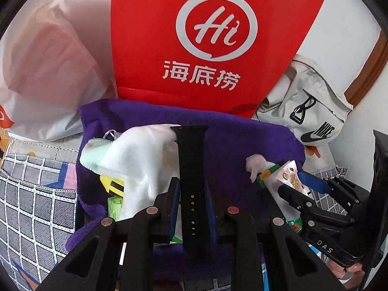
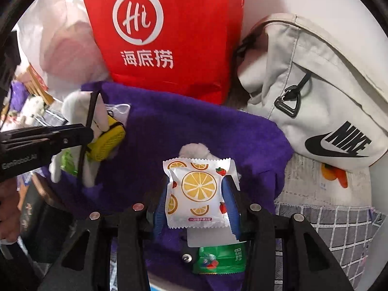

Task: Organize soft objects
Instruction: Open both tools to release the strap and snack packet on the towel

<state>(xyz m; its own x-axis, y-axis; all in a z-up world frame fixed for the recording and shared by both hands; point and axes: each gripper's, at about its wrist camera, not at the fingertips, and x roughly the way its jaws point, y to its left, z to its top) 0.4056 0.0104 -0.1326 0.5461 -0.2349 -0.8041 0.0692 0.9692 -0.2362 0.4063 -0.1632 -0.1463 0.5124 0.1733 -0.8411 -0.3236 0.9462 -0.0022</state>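
My left gripper (image 1: 191, 194) is clamped narrow on a black watch strap (image 1: 191, 169), which stands upright between the blue pads. My right gripper (image 2: 197, 194) holds a white sachet printed with lemon slices (image 2: 196, 189), pinched at both side edges. Just below it I see a green packet (image 2: 219, 259) lying on the purple towel (image 2: 194, 131). Over the same towel, beside the strap, I see a white cloth (image 1: 138, 160) draped over a yellow item (image 1: 114, 185). Further back stands a red Haidilao paper bag (image 1: 206, 43), with a grey Nike bag (image 2: 315, 92) to its right and a white plastic bag (image 1: 48, 72) to its left.
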